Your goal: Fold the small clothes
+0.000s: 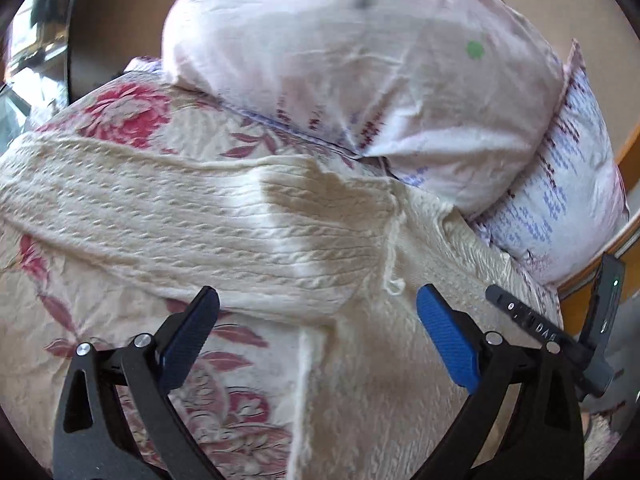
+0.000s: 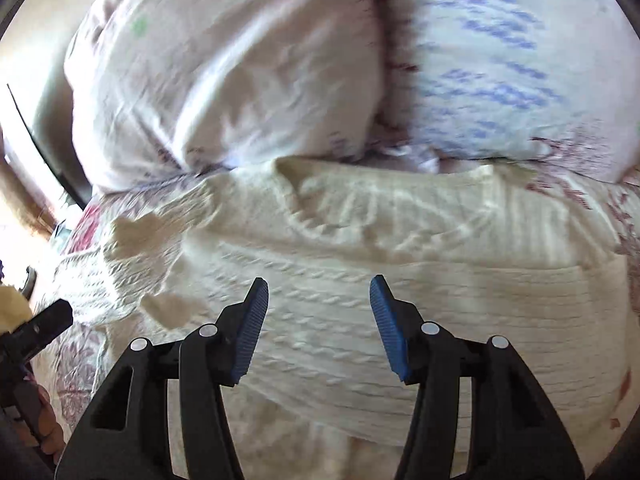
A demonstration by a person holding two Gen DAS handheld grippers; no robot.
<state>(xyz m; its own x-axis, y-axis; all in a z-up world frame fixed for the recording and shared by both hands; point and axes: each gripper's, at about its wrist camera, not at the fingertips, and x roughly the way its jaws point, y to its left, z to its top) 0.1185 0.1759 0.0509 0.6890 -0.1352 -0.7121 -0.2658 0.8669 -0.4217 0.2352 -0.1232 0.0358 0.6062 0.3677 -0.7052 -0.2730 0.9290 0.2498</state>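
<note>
A cream cable-knit sweater (image 1: 208, 224) lies on a floral bedspread (image 1: 120, 116). In the left wrist view one knit band runs across from the left, and another part (image 1: 380, 368) stretches toward the camera. My left gripper (image 1: 316, 292) hovers just over the knit, open, with nothing between its blue pads (image 1: 448, 340). In the blurred right wrist view the sweater (image 2: 420, 280) spreads wide, its far edge rumpled. My right gripper (image 2: 319, 282) stands open above the cable pattern, gripping nothing.
Two pillows lean at the head of the bed, a pale pink one (image 1: 360, 72) and a blue-and-maroon patterned one (image 1: 568, 184). A wooden bed frame (image 1: 624, 148) shows at the right. A black device (image 1: 560, 332) juts in beside my left gripper.
</note>
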